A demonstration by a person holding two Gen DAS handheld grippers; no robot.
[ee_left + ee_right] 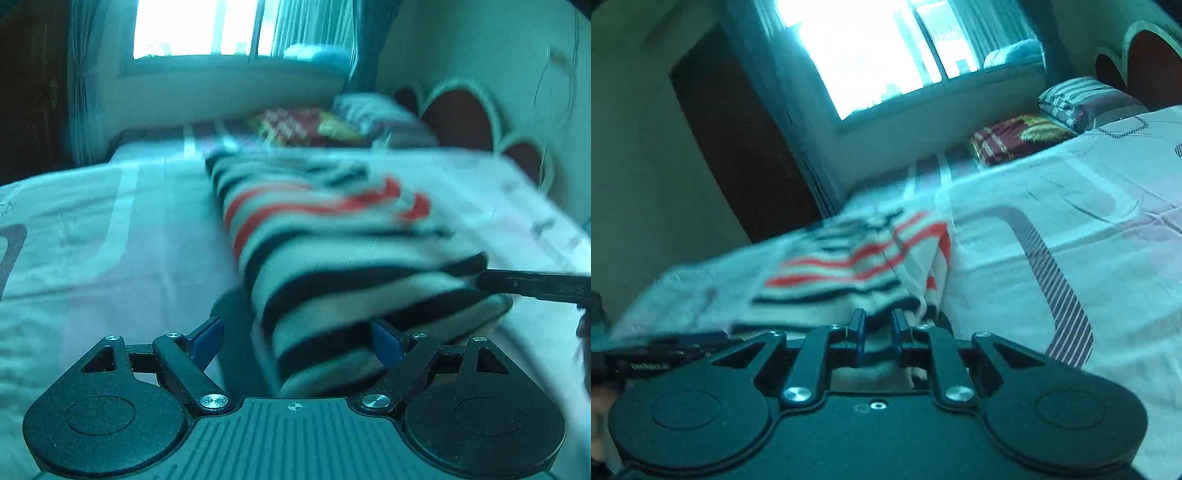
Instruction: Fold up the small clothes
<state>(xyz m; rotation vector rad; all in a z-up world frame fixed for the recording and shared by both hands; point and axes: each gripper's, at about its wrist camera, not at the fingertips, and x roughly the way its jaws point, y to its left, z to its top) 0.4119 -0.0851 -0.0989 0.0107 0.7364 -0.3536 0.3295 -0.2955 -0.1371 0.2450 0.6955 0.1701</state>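
A small garment (332,236) with black, white and red stripes lies bunched on the bed. In the left wrist view its near end rests between the wide-apart blue pads (208,341) of my left gripper (297,339), which is open and not pressing it. My right gripper (491,282) comes in from the right edge and meets the garment's side. In the right wrist view the garment (857,258) lies just ahead, and my right gripper (878,326) has its pads close together on the near hem. My left gripper (683,341) shows at the lower left.
The pale patterned bedsheet (92,240) covers the bed. Pillows (373,110) and a red folded cloth (291,125) lie at the far end by the headboard (458,118). A bright window (871,48) and a dark doorway (738,140) are beyond.
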